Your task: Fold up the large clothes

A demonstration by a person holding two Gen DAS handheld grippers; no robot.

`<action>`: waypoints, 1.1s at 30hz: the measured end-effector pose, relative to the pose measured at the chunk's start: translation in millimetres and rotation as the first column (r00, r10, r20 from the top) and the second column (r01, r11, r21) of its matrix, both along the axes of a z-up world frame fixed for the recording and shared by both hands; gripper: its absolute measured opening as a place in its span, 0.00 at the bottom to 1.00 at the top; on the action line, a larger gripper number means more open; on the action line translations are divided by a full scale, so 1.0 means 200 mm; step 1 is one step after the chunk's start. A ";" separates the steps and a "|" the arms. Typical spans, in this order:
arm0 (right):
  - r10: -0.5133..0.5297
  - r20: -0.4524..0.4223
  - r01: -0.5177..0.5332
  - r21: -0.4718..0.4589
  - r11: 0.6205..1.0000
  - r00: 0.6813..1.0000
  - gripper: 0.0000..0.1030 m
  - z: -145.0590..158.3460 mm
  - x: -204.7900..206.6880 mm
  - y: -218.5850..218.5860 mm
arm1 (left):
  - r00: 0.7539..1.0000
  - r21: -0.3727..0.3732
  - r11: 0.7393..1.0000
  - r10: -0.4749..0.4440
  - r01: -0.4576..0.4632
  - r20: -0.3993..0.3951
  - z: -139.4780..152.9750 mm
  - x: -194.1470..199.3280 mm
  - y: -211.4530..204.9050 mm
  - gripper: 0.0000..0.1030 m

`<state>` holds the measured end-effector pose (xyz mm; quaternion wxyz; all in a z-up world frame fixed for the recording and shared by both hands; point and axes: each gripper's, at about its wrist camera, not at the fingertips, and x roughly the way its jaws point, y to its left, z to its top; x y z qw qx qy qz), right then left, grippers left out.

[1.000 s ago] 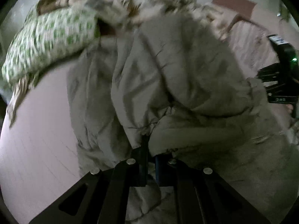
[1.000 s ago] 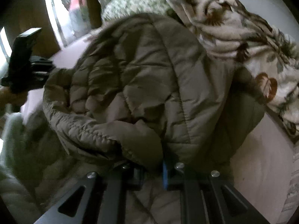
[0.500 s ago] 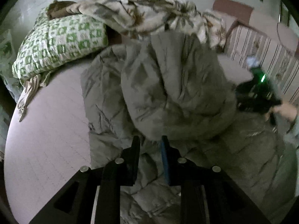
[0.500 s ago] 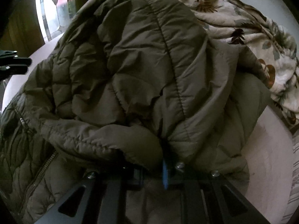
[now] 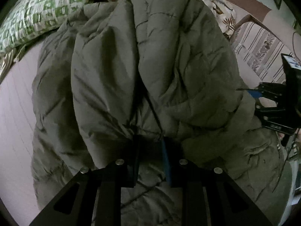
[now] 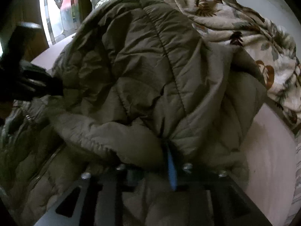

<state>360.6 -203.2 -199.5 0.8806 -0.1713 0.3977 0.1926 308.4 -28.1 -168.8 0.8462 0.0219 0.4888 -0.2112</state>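
Note:
An olive quilted puffer jacket (image 5: 150, 56) lies on the bed, its upper part folded over in a thick bulge (image 6: 141, 66). My left gripper (image 5: 150, 145) stands open low in the left wrist view. The fold's edge hangs over its fingertips, and the gap between the pads is dark and free. My right gripper (image 6: 150, 162) has its jaws opening. The jacket's rolled edge drapes over them and hides the left finger, while the blue pad (image 6: 171, 167) shows bare. Each gripper also appears in the other's view, the right gripper (image 5: 278, 101) at the edge and the left gripper (image 6: 32, 82) blurred.
The pale pink bed sheet (image 5: 15, 103) shows on both sides of the jacket (image 6: 267, 150). A green-and-white pillow (image 5: 37, 9) and a floral blanket (image 6: 244, 28) lie at the head. A striped cushion (image 5: 263, 47) and a bright window (image 6: 56, 9) stand beyond.
Both grippers held the jacket's edge a second ago. The left one let go, drew back, then came close under the fold again. The right one's jaws have just parted.

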 end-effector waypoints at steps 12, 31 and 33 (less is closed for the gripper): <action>-0.100 0.061 0.083 0.235 0.968 0.993 0.86 0.29 -0.22 -0.22 | 0.998 -0.031 0.999 -0.032 0.034 0.062 0.14 -0.11 0.03 0.22; -0.215 0.026 0.198 0.298 0.934 0.976 0.86 0.31 0.36 -0.06 | 0.998 -0.004 0.999 0.051 -0.051 0.027 0.08 0.42 -0.12 0.22; -0.240 -0.022 0.237 0.257 0.937 0.971 0.86 0.22 0.42 -0.06 | 0.998 -0.012 0.999 0.052 -0.052 0.028 0.01 0.42 -0.11 0.22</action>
